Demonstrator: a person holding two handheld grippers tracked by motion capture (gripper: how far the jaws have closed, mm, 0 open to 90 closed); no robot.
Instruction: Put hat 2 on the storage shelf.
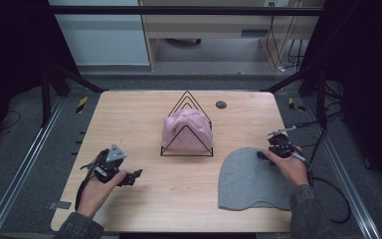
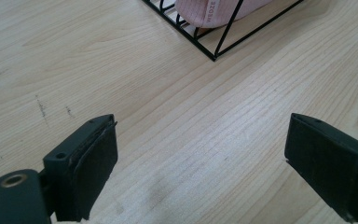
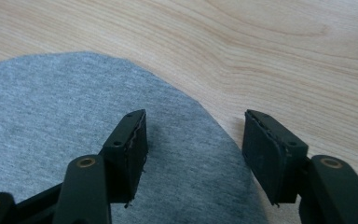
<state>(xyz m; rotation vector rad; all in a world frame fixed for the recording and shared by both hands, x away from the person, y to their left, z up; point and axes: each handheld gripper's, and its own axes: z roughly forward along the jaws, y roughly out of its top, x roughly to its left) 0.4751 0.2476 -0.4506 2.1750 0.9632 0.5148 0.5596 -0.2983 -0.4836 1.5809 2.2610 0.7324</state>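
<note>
A flat grey knit hat [image 1: 248, 179] lies on the wooden table [image 1: 129, 114] at the front right. My right gripper [image 1: 264, 155] is low over its upper right edge; in the right gripper view its jaws [image 3: 196, 116] stand apart astride the grey hat [image 3: 51, 116], one pad over the cloth, the other over bare wood. A pink hat [image 1: 186, 129] sits inside a black wire rack [image 1: 186, 152] at the table's centre. My left gripper [image 1: 132, 177] rests at the front left, open over bare wood [image 2: 200, 126], with the rack's corner [image 2: 214, 51] and pink hat [image 2: 214, 9] ahead.
A small dark round disc [image 1: 221, 104] lies near the table's far edge behind the rack. Cables trail off the right side of the table. Metal rails run along the floor on both sides.
</note>
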